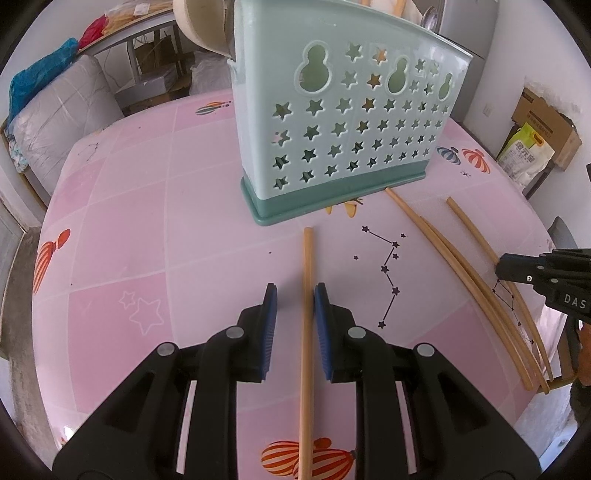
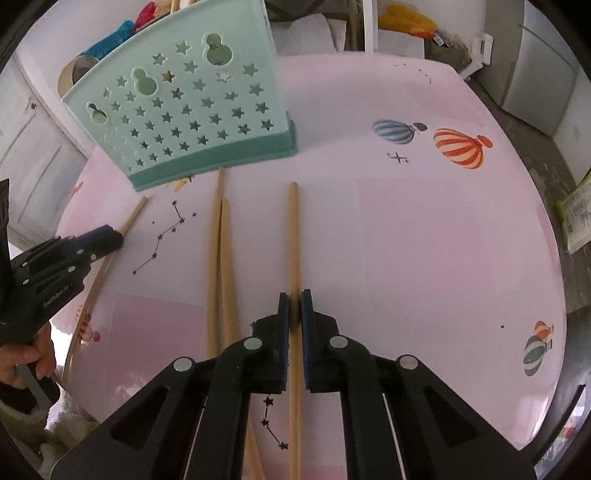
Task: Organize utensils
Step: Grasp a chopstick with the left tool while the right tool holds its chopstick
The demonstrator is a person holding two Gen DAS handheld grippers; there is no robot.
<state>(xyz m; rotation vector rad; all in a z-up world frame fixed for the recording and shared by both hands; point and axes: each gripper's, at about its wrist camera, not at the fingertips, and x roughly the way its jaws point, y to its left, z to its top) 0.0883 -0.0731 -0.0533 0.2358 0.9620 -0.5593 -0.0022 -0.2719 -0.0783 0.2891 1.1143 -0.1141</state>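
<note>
The left gripper (image 1: 295,291) points down at the pink tablecloth (image 1: 147,229). Its jaws stand apart around a single wooden chopstick (image 1: 307,332) that lies flat on the cloth. The blue pads (image 1: 271,325) do not press on the stick: a clear gap shows on the left side, and the right pad sits just beside the wood. This chopstick's far tip ends just short of the holder's base.

The right gripper (image 2: 294,297) points down over a second wooden chopstick (image 2: 293,236), at the far right of the group. Its jaws are closed on this stick, with both pads against its sides. The stick lies on the cloth and runs toward the holder.

Between the two gripped sticks lie two more chopsticks (image 2: 218,258), side by side, touching near their far ends and diverging toward the camera. One of them reaches the holder's base.

The mint-green utensil holder (image 1: 343,118) stands upright on the table, on a darker green base (image 1: 332,201). Its front wall is pierced with star-shaped and gourd-shaped holes. Wooden handles and a metal spoon (image 1: 430,18) project from its top.

In the right wrist view, a hand (image 2: 26,354) grips the handle of the left gripper at the lower left edge. The cloth carries printed hot-air balloons (image 2: 458,147) and constellation lines.
</note>
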